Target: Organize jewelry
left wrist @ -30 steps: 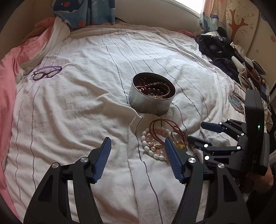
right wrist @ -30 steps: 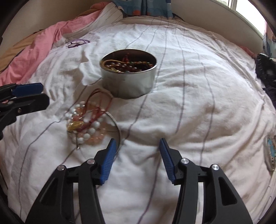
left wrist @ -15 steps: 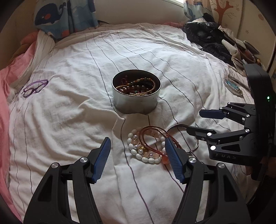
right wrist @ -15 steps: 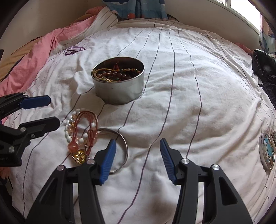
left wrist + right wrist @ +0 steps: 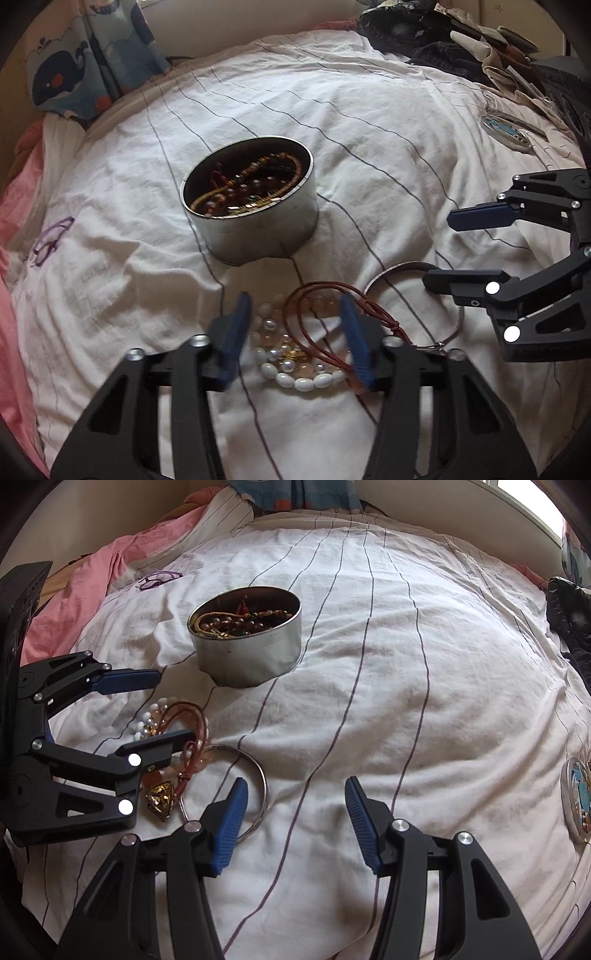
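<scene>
Resting on a white, wrinkled, thin-striped bedsheet (image 5: 406,686) is one round metal tin (image 5: 255,229), shiny-walled and lidless, filled with a tangle of brown beaded and braided strands. One loose heap of jewelry lies just in front of the tin: one bracelet of white oval pearl beads (image 5: 299,378), one reddish-brown cord (image 5: 314,314) looped over it, some translucent pinkish beads, and one gold-coloured triangular pendant (image 5: 159,800). One thin silver bangle (image 5: 258,775), a plain open ring of wire, is seen touching the heap on its right side. One pair of purple-framed glasses (image 5: 50,240) is noted well apart, near the pink blanket (image 5: 92,590). One round flat lid with a blue picture (image 5: 504,129) lies far to the right.

The left gripper (image 5: 295,332) is recorded as spread wide, its two ribbed blue pads straddling the pearl bracelet and cord; nothing is clamped, and contact with the beads cannot be told. The right gripper (image 5: 293,816) is likewise spread wide and holds nothing; its left pad (image 5: 231,827) sits over the bangle's rim.
</scene>
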A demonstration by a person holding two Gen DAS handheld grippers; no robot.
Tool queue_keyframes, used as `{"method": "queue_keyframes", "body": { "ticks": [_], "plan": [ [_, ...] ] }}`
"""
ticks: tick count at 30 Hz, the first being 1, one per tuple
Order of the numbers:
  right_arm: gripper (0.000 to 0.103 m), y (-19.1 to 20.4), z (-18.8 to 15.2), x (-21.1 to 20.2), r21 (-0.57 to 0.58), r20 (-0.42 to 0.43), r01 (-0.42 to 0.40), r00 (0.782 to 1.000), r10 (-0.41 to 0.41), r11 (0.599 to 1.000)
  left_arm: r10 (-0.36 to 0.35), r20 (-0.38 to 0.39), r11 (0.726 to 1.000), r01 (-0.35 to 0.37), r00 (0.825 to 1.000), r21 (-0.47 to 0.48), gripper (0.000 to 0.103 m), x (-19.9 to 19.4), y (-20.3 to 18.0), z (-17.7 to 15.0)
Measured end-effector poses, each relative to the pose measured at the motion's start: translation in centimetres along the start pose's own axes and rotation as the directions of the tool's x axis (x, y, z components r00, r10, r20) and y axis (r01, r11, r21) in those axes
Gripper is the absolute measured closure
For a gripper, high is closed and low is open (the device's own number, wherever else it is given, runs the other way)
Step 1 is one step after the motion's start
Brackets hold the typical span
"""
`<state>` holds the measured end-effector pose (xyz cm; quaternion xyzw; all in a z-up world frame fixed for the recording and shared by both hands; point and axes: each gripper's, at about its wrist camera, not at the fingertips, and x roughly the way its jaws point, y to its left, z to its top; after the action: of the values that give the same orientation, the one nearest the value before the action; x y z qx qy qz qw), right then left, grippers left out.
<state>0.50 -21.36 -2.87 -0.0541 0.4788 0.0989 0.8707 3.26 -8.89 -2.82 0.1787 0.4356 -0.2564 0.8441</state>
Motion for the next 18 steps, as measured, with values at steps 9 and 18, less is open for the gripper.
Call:
{"method": "queue_keyframes", "body": {
  "ticks": [9, 18],
  "plan": [
    [0.049, 0.2, 0.1, 0.0, -0.014, -0.001, -0.005, 1.000, 0.005, 1.000, -0.089, 0.075, 0.989, 0.097, 0.993, -0.113, 0.100, -3.4, 3.0, -0.2],
    [0.049, 1.7, -0.5, 0.2, -0.055, -0.018, -0.051, 0.999, 0.050, 0.997, -0.033, 0.030, 0.972, 0.039, 0.999, -0.231, 0.100, -4.2, 6.6, -2.2]
  ]
}}
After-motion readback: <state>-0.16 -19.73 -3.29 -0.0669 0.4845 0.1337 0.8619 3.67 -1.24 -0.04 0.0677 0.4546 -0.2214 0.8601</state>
